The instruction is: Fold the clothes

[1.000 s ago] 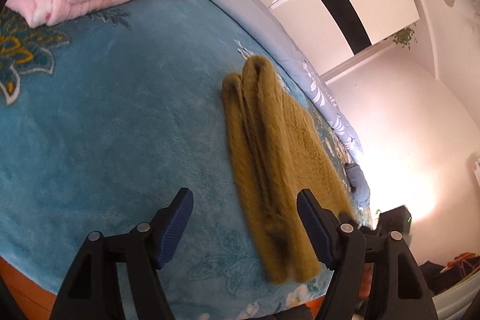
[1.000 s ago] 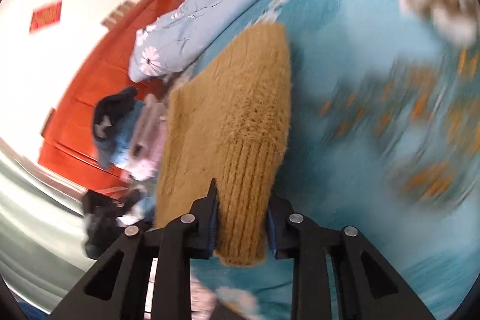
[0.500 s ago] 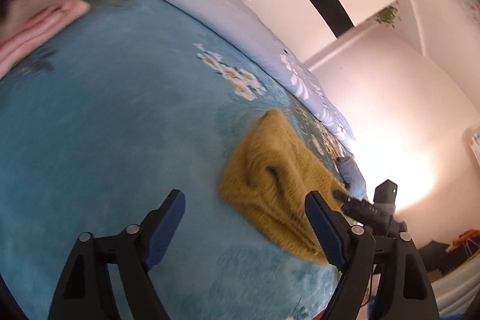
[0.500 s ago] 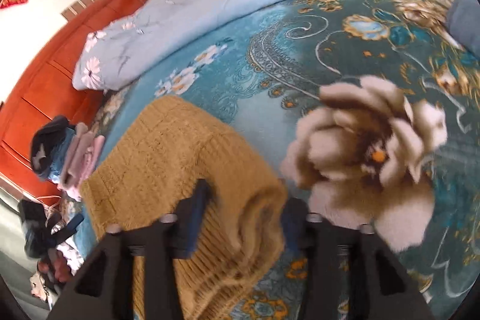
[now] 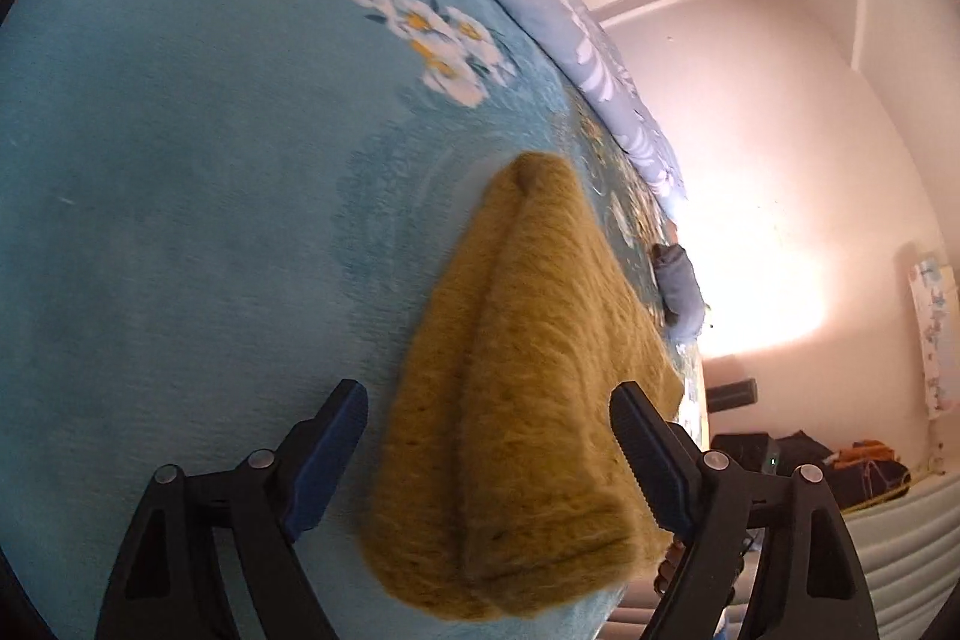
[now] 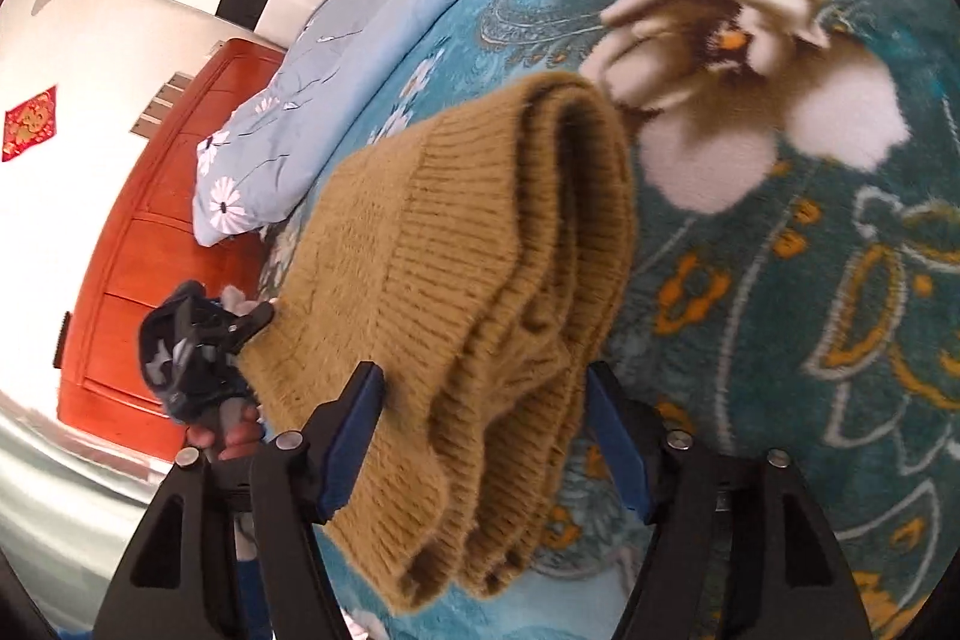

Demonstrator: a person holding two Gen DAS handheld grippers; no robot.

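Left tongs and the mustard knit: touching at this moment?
Cannot tell. In the left wrist view the left tongs stand open astride the folded mustard knit; the right pad overlaps its edge, but neither contact nor a gap shows plainly.

The bed (image 5: pixel 180 220) wears a teal floral blanket (image 6: pixel 810 280). On it lies a folded mustard sweater (image 6: pixel 480 280), layers stacked. A pale blue quilt (image 6: pixel 360 58) runs along the far edge, and a grey-blue garment (image 5: pixel 681 289) lies beyond the sweater.
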